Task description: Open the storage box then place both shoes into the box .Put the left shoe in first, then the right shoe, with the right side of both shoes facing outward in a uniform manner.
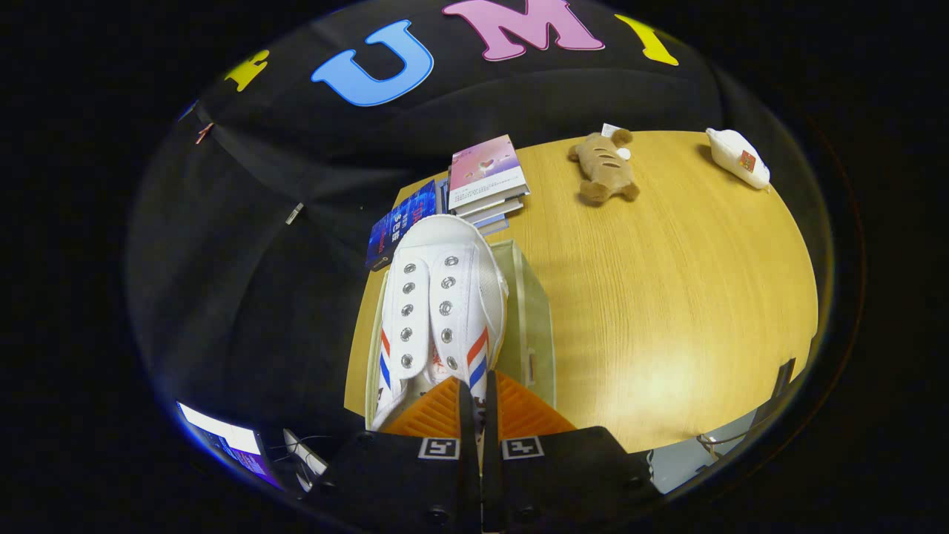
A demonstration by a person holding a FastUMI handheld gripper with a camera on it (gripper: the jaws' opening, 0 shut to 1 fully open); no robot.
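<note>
The tool (478,404) is seen narrowed, its orange fingers (434,411) pinching the heel of one white shoe (443,297), held over the clear storage box (530,311) at the bench's (667,297) near-left edge. Beyond, three or four books (485,174) are stacked; open bench lies rightward, with one plush toy (604,167) and one white pouch (738,157).

No wording is showing clearly enough to read: print on the blue book (400,226), the pink book (487,172) and the white bottle's label (746,161) is blurring out.
</note>
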